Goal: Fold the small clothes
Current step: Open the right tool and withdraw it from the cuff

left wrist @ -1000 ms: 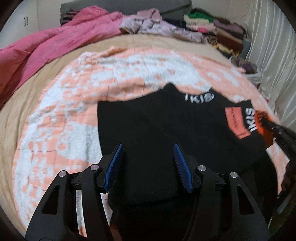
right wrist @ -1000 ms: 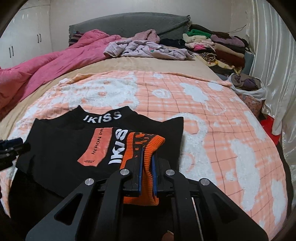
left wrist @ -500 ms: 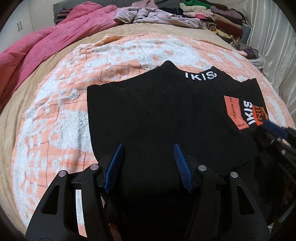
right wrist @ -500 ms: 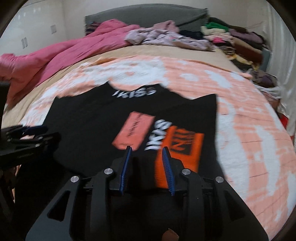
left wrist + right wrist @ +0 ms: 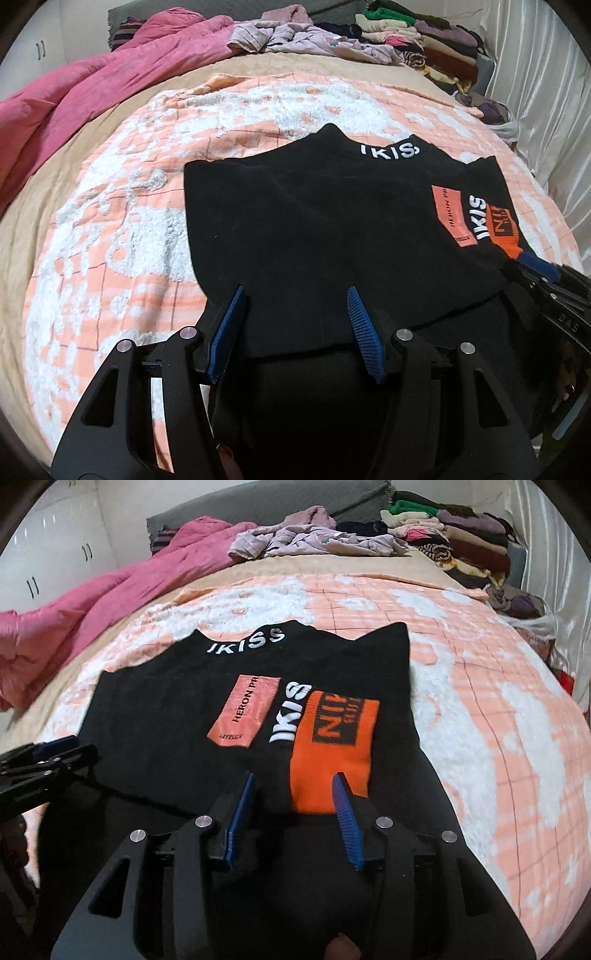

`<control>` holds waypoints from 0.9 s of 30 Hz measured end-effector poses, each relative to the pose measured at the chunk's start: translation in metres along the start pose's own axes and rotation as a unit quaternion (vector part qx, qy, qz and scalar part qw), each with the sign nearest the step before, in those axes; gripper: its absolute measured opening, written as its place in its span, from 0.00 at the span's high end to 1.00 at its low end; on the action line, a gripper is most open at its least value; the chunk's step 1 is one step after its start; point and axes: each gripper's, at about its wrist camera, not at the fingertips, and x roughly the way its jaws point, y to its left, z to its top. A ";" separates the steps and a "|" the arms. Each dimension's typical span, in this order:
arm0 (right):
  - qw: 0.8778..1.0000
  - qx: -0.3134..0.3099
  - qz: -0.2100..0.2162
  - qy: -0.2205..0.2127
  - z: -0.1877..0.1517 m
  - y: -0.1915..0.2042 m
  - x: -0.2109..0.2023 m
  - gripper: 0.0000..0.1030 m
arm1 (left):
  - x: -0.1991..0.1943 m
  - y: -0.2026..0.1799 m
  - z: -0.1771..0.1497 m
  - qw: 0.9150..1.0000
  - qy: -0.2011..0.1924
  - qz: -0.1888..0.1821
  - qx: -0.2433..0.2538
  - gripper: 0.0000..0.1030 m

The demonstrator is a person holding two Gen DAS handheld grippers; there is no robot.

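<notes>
Black sweater (image 5: 177,720) lies flat on the blanket (image 5: 498,720). Right gripper (image 5: 293,792) jaws are opening over its orange cuff (image 5: 332,746), gripping nothing; left gripper (image 5: 295,306) hovers half-spread, empty.

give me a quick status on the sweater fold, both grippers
Left gripper open, nothing between its pads. Right gripper opening, orange cuff lies loose. Black sweater flat on blanket, sleeve folded in. Nothing in the way.

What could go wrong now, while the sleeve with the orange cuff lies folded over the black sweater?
The right gripper is opening around the orange cuff; a blue pad could snag the knit and drag the sleeve off the black sweater. The sweater's near edge hangs toward the bed's edge, below the open left gripper, so it might slide down.
</notes>
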 end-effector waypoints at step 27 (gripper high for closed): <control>0.998 0.017 0.024 -0.057 -0.026 -0.006 -0.091 0.19 | -0.089 0.049 -0.023 0.996 -0.065 0.011 -0.066 0.20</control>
